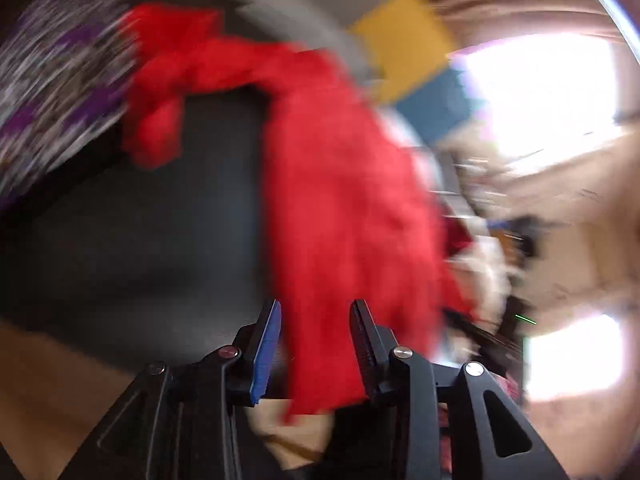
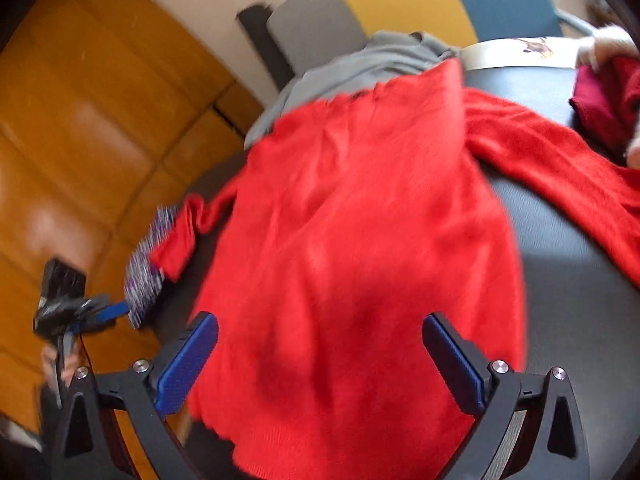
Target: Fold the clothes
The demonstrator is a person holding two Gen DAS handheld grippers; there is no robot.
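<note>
A red sweater (image 2: 360, 240) lies spread on a dark grey table (image 2: 580, 300), with one sleeve (image 2: 560, 168) stretched to the right and the other (image 2: 184, 236) bunched at the left edge. My right gripper (image 2: 320, 320) hovers over the sweater's hem, open wide, its blue pads (image 2: 188, 364) clear of the cloth. The left wrist view is badly blurred. There my left gripper (image 1: 316, 312) has its fingers apart. The red sweater (image 1: 344, 208) shows in the gap, but the pads do not press on it. My left gripper (image 2: 80, 312) also appears off the table's left edge.
A purple-and-white patterned cloth (image 2: 144, 276) hangs at the table's left edge. A grey garment (image 2: 360, 64) lies behind the sweater and a dark red one (image 2: 596, 108) at the far right. Grey, yellow and blue chair backs (image 2: 400, 0) stand behind. The wooden floor (image 2: 80, 120) is left.
</note>
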